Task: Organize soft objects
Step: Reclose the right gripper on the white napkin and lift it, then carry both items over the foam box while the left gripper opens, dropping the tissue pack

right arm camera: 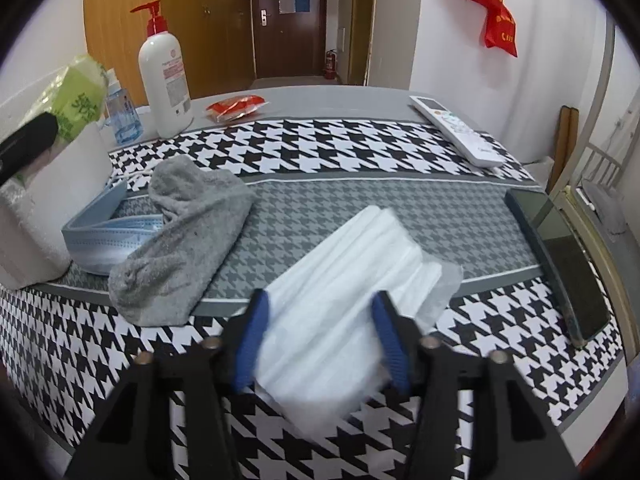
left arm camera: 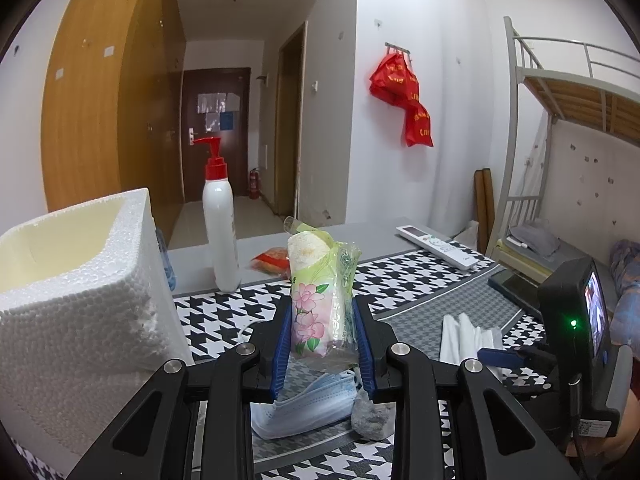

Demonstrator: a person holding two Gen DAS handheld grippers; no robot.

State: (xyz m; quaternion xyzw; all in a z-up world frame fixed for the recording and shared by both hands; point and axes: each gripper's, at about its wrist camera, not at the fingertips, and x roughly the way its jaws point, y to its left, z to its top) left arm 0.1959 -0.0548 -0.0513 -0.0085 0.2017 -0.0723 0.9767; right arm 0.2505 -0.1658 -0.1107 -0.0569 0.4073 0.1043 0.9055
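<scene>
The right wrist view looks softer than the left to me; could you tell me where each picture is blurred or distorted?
Right wrist view: the white folded pack and the right gripper around it are smeared, while the grey sock stays sharp. Left wrist view: crisp throughout; fisheye bends the bunk bed frame and darkens the corners.

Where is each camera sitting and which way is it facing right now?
Left wrist: on the left hand-held gripper, looking nearly level across the table toward the hallway door; its blue pads clamp a floral tissue pack upright, the right hand-held gripper at the right edge.
Right wrist: on the right hand-held gripper, tilted down at the table; its fingers straddle a white mask stack; whether they press it is unclear.
Shared: pump bottle, remote, blue masks, grey sock, red bag.
</scene>
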